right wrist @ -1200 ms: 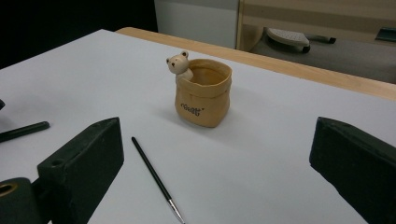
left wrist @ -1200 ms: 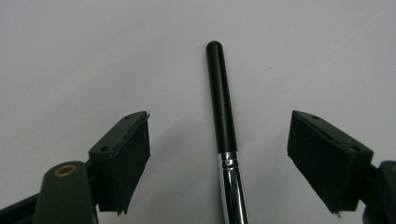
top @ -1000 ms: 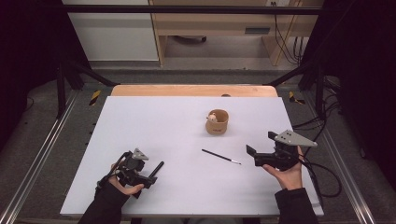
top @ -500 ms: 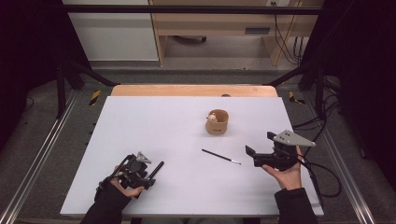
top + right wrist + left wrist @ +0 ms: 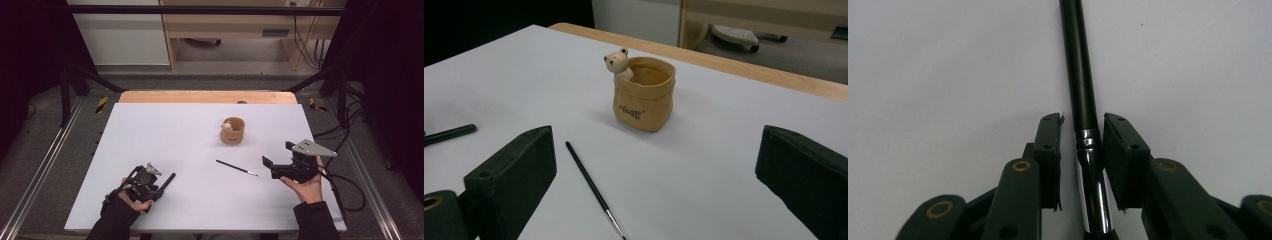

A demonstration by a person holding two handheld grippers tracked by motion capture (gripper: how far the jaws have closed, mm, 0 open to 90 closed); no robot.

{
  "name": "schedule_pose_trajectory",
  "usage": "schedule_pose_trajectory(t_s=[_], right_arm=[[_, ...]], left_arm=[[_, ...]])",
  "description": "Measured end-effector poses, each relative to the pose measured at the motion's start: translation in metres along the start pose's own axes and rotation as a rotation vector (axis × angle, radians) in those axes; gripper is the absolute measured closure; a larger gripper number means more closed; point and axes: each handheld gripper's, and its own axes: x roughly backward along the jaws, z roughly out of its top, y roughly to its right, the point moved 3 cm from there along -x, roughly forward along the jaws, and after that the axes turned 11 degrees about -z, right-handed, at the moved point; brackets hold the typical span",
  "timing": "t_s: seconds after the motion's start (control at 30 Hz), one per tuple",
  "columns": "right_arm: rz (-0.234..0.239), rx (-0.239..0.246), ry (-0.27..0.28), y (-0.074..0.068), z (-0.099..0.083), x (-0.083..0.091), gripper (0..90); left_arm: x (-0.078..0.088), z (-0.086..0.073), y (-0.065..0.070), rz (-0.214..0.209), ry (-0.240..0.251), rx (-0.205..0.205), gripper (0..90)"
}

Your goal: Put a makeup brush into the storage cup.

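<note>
High view. Holding the left gripper (image 5: 159, 184) in the left hand (image 5: 131, 200), close to the front left corner of the white table (image 5: 165, 130). Pointing it toward the middle of the table. Closing its jaws just now around a thick black brush (image 5: 170, 179) lying flat there. Holding the right gripper (image 5: 278, 154) in the right hand (image 5: 305, 185), near the right edge of the table. Keeping its jaws wide apart, gripping nothing. Seeing a thin brush (image 5: 236, 168) lying flat just beside that gripper, toward the middle. Seeing a small tan cup (image 5: 232, 131) standing farther back, well apart from both grippers.

Left gripper view. Looking along the left gripper (image 5: 1083, 122) down at the table (image 5: 948, 65). Seeing the thick black brush (image 5: 1079, 75) lying right between the two jaws, with its shiny silver part (image 5: 1093, 190) near the bottom. Showing one pad just about touching the brush and a thin gap at the other pad. Not squeezing it yet.

Right gripper view. Looking along the right gripper (image 5: 656, 150), jaws standing far apart with nothing between the pads. Seeing the thin brush (image 5: 589, 182) lying on the table, close to one jaw. Seeing the tan cup (image 5: 644, 100) standing upright behind it, with a little bear (image 5: 618, 62) peeking over its rim. Seeing the end of the thick black brush (image 5: 451, 134) far off to the side.
</note>
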Motion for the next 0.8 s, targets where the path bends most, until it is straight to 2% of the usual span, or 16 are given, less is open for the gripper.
schedule_pose_trajectory(t_s=[0.17,0.37,0.8], right_arm=[[0.001,0.001,-0.001,-0.0001,0.0,0.0,3.3],[0.002,-0.003,-0.001,-0.0001,0.0002,0.0003,3.2],[0.001,0.004,-0.006,0.0001,-0.0001,-0.0002,3.2]], left_arm=[[-0.0002,0.0004,0.0013,0.013,-0.01,-0.002,71.0],[0.0002,0.0005,0.0012,0.007,-0.016,0.002,77.6],[0.0004,0.0014,0.0013,0.002,-0.026,-0.014,78.5]])
